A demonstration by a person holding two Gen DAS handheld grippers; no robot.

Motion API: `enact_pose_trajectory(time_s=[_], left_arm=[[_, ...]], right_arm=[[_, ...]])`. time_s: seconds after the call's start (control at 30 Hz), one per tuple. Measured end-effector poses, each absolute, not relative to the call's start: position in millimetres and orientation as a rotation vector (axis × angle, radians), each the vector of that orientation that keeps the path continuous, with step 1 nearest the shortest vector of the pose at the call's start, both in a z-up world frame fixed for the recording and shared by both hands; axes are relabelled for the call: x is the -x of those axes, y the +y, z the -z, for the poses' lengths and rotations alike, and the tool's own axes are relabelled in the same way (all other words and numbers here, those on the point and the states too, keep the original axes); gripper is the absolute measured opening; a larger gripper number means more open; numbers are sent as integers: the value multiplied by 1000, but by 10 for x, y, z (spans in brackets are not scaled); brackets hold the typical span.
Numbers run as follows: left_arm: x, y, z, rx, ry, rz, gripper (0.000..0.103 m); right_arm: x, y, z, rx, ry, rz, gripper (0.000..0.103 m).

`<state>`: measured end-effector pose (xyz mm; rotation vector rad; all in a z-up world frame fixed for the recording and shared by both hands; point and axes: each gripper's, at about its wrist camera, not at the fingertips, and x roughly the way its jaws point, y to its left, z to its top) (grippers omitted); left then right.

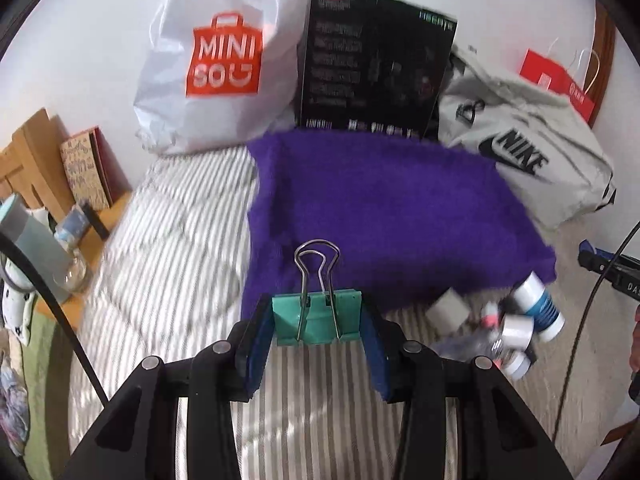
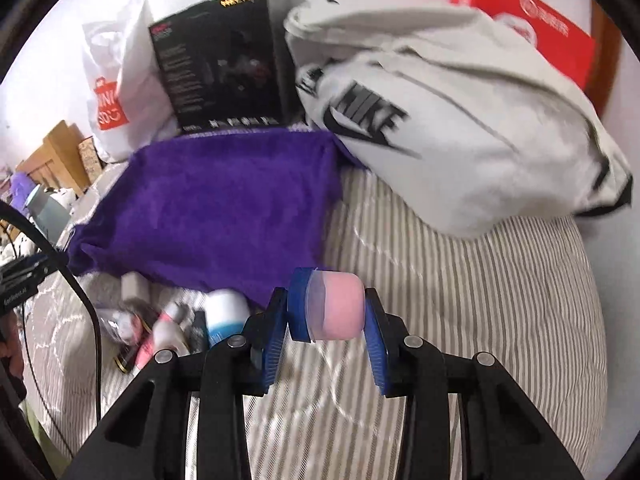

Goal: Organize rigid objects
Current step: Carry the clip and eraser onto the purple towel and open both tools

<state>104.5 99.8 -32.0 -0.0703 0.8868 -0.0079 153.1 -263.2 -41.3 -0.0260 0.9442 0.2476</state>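
Observation:
My left gripper (image 1: 318, 320) is shut on a teal binder clip (image 1: 316, 318) with steel wire handles, held just above the near edge of a purple towel (image 1: 380, 208) spread on the striped bed. My right gripper (image 2: 328, 308) is shut on a pink jar with a clear lid (image 2: 338, 306), held over the bed beside the purple towel (image 2: 216, 208). A small heap of rigid items lies at the towel's near corner: a white and blue bottle (image 1: 540, 304), a grey block (image 1: 448, 308) and small white tubs (image 1: 518, 330). The same heap (image 2: 176, 320) shows blurred in the right wrist view.
At the head of the bed stand a white shopping bag (image 1: 216, 64), a black box (image 1: 376, 68), a grey hoodie (image 1: 532, 152) and a red bag (image 1: 556, 80). A wooden bedside shelf (image 1: 40, 160) with a glass jar and notebook is at left. A black cable (image 2: 92, 320) hangs nearby.

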Motion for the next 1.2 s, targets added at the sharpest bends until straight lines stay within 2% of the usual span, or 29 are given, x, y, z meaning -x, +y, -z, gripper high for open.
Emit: enact_pose_trajectory(time_s=[0.37, 0.87, 1.2], left_arm=[[-1943, 846, 43, 87, 849, 92, 40], [-2980, 563, 699, 81, 1000, 135, 40], [-3104, 506, 874, 53, 1034, 126, 40]], right_arm=[[-2290, -2212, 192, -10, 907, -370, 37], [-3255, -1558, 990, 68, 1047, -407, 37], [-3310, -1445, 1053, 139, 1049, -398, 38]])
